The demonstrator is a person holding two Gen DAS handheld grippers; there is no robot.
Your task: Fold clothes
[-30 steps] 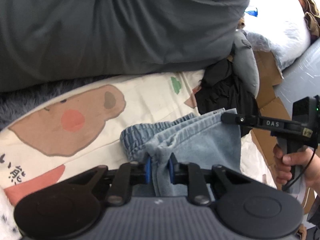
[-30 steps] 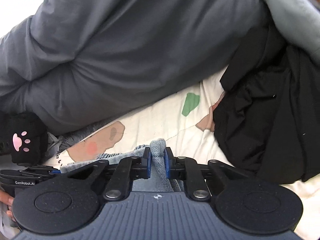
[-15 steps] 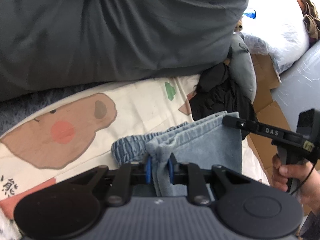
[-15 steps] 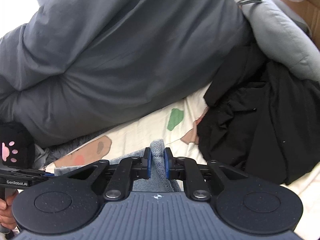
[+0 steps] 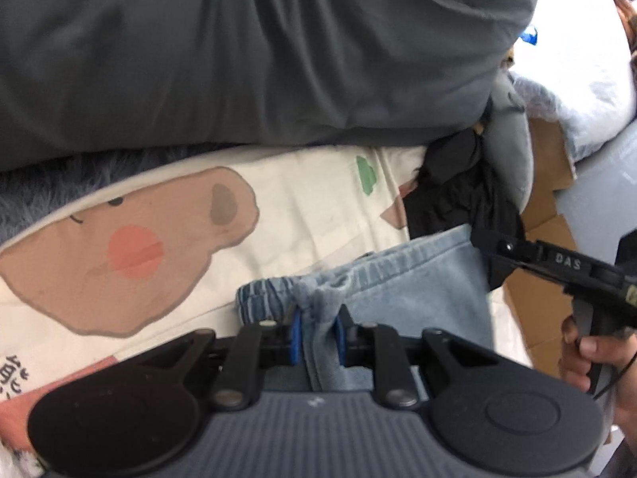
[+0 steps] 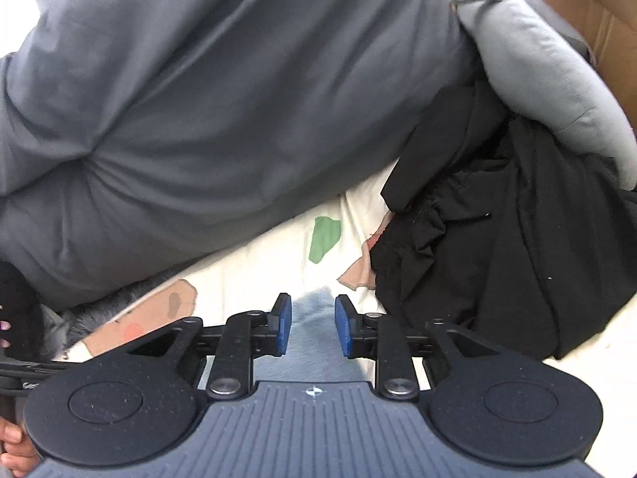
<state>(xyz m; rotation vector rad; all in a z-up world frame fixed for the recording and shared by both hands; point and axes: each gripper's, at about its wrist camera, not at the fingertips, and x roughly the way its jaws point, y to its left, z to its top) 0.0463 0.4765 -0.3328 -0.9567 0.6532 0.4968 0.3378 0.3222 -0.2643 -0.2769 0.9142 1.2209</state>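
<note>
On the bear-print sheet (image 5: 302,199) at 6 o'clock | left hand-held gripper (image 5: 317,332) pinching denim shorts (image 5: 418,294) waistband | right hand-held gripper (image 6: 312,328) spread open, denim between its pads, unclamped

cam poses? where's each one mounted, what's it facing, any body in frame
Left wrist: on the left tongs, facing the jeans pinched at the waistband, printed sheet beyond; the person's right hand shows.
Right wrist: on the right tongs, open over the jeans' edge, facing the black garment; fingers at bottom left.
Shared: jeans, sheet, grey duvet, black garment.
</note>
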